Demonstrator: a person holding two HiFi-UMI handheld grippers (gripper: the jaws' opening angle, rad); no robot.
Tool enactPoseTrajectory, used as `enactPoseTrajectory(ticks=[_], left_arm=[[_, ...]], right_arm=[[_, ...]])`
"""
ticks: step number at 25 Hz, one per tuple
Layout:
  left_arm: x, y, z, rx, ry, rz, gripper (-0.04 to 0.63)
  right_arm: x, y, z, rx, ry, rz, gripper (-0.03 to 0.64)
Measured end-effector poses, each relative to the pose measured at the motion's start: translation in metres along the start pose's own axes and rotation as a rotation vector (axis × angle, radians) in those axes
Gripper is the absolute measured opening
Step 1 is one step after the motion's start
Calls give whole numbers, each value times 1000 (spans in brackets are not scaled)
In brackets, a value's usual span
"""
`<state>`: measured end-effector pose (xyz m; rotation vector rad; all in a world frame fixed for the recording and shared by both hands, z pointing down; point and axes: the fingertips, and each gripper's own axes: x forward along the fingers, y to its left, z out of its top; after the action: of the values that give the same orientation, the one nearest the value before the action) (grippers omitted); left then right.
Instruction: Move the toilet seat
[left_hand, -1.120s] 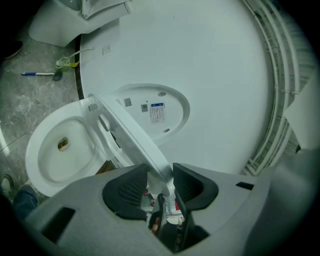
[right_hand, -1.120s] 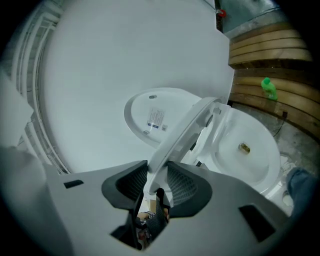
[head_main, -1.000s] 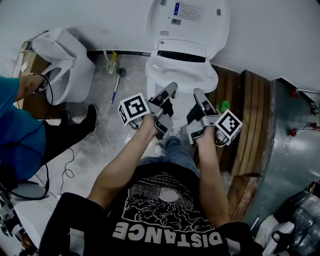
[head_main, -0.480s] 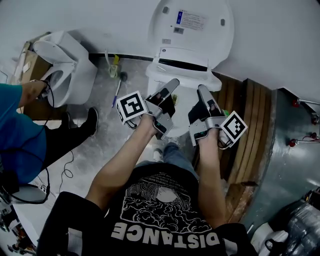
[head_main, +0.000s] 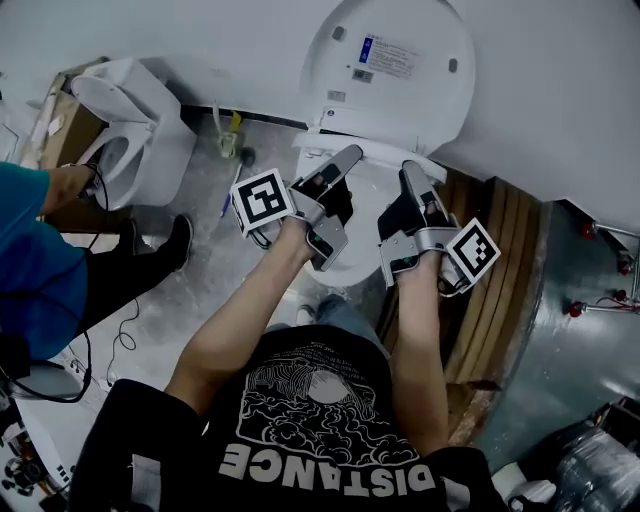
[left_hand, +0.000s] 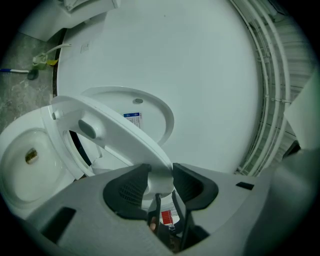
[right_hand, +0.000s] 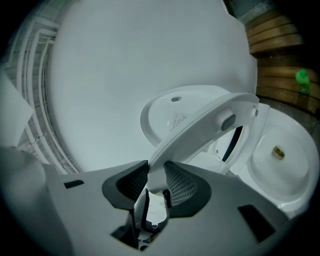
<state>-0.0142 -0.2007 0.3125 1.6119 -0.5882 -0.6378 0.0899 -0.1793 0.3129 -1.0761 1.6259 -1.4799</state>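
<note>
- Left gripper (left_hand: 160, 186): the jaws are clenched on the front rim of the toilet seat (left_hand: 112, 131). Only the pad tips bite, and the plastic is smooth and curved. We judge that the rim could slide out under load.
- Right gripper (right_hand: 156, 182): the jaws are likewise clamped on the same rim, near the left hold. If the two hands rise unevenly, the ring twists at its back end, and we expect one grip to pop off.
- Seat position: it is tilted, lifted clear of the bowl (right_hand: 282, 160) and not yet against the lid (head_main: 400, 85). This looks like the worst place to lose it. A slip here would let it drop and slam on the porcelain.
- Lid: it stands upright against the wall (head_main: 550, 80). Pushing the seat hard into it risks a knock. Letting go short of upright risks the seat falling back toward us.
- Second person (head_main: 35, 270): they stand at the left, well apart, so we see no collision concern.
</note>
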Motion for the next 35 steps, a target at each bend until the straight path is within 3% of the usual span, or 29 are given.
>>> enactPoseTrajectory(ticks=[6,14,27,35], left_arm=[[15,-7,12,24,-24,-13,164],[68,6,44,59,-58,28,163],[70,-14,55,203,-78,19,143],[72,-23,55,272,-50,25,64]], right_arm=[[15,9,12,-2,16,26,121],[66,-3,51,25,76,48,112],[75,23,52,-132,133,79,98],[72,34,57,-194,93,74,54]])
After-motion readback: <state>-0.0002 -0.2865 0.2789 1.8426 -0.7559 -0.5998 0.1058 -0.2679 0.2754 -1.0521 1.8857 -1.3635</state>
